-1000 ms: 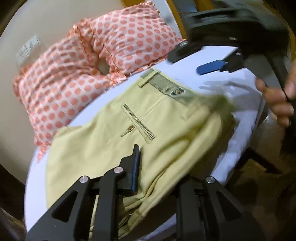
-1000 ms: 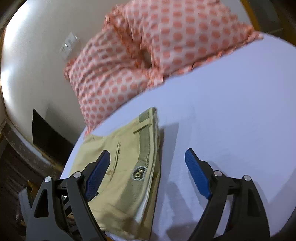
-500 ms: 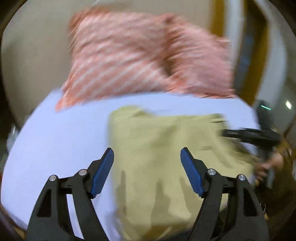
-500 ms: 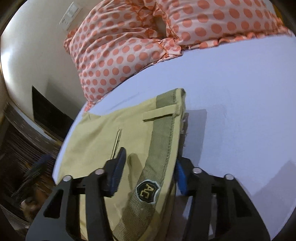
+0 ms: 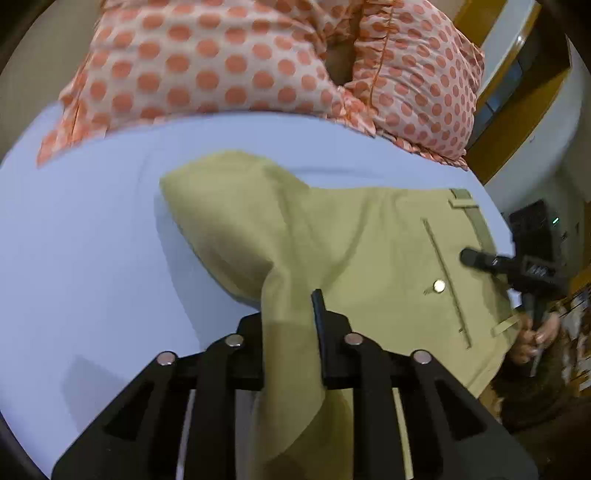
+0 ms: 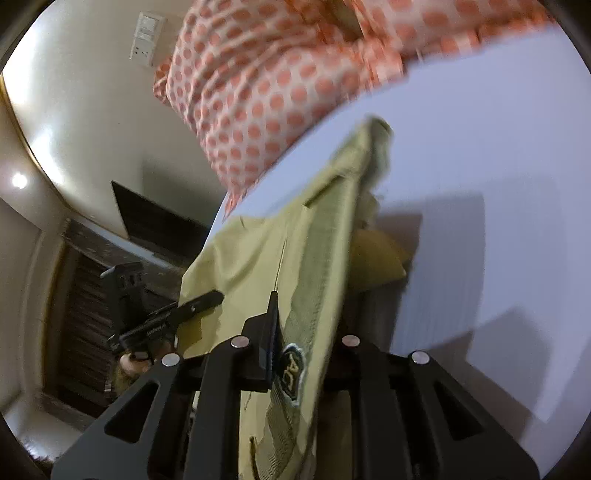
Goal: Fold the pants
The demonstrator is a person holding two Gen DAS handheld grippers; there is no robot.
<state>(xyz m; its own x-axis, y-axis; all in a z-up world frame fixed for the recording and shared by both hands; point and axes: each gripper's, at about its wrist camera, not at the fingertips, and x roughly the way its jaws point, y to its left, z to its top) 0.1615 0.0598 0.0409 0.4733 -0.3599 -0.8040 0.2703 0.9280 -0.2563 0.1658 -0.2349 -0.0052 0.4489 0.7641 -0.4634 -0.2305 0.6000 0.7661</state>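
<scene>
The khaki pants (image 5: 369, 251) lie folded on a white bed sheet (image 5: 92, 240), back pocket and button facing up. My left gripper (image 5: 291, 325) is shut on a fold of the pants at their near edge and lifts it. My right gripper (image 6: 295, 332) is shut on the pants' waistband (image 6: 325, 258) beside the sewn badge (image 6: 291, 369), raising that end off the sheet. The right gripper also shows in the left wrist view (image 5: 476, 258) on the waistband side. The left gripper shows in the right wrist view (image 6: 207, 301) at the far edge of the pants.
Two orange polka-dot pillows (image 5: 221, 62) lie at the head of the bed, just beyond the pants. The bed edge (image 6: 218, 218) drops to a dark floor on the left of the right wrist view. A wall with a switch plate (image 6: 144, 35) stands behind.
My left gripper has shut on a fold of the pants; half a second ago it was open above them. My right gripper has closed tight on the waistband and lifted it.
</scene>
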